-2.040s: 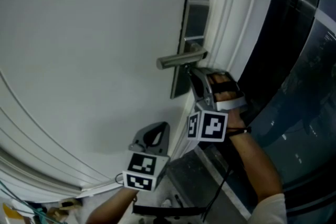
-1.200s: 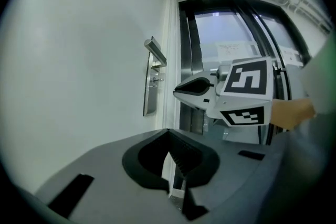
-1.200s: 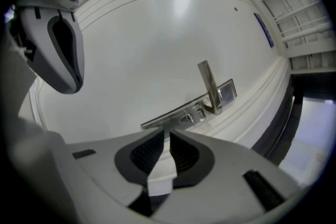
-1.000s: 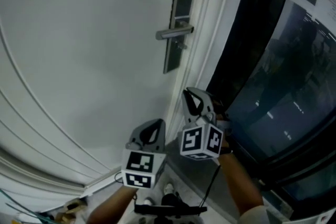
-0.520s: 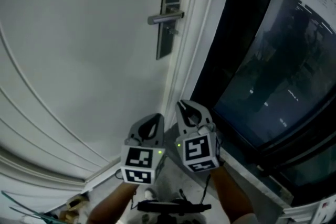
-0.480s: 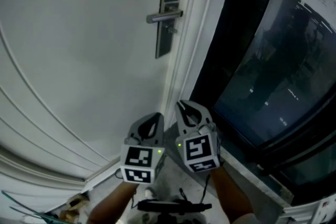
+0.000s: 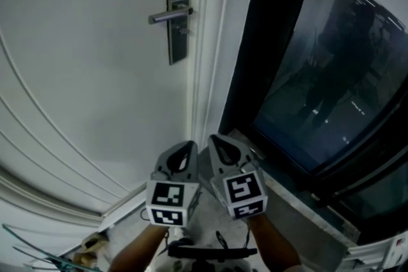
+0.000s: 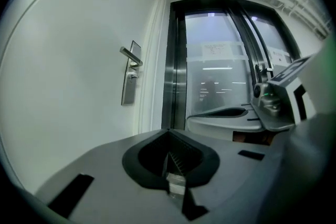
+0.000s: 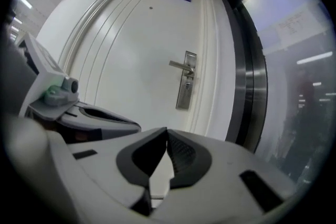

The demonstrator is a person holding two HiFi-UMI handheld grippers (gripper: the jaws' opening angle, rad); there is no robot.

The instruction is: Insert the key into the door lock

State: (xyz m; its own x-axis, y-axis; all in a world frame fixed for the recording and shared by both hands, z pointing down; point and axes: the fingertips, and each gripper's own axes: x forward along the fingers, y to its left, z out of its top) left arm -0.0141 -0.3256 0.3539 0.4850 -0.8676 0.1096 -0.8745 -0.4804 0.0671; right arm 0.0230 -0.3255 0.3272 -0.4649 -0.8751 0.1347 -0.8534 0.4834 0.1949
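A dark lock plate (image 7: 178, 9) with a silver lever handle (image 7: 169, 14) sits on the white door (image 7: 76, 60), far up in the head view. A small key-like piece (image 7: 183, 29) sticks out of the plate just under the handle. Both grippers hang low and well away from the lock, side by side. My left gripper (image 7: 190, 145) is shut with nothing in it, and my right gripper (image 7: 212, 138) is also shut and empty. The left gripper view shows its jaws (image 8: 169, 136) meeting, with the plate (image 8: 129, 86) far off. The right gripper view shows the same for its jaws (image 9: 167, 131) and the plate (image 9: 186, 86).
A white door frame (image 7: 210, 41) runs beside the lock. To the right stands a dark glass panel (image 7: 319, 73) with a paper notice (image 8: 218, 52). A stone threshold (image 7: 287, 194) lies below it. Loose items (image 7: 89, 245) lie on the floor at bottom left.
My right gripper has drawn back from the door handle and come down beside the left gripper. The lock now sits farther away, up and to the left in the head view.
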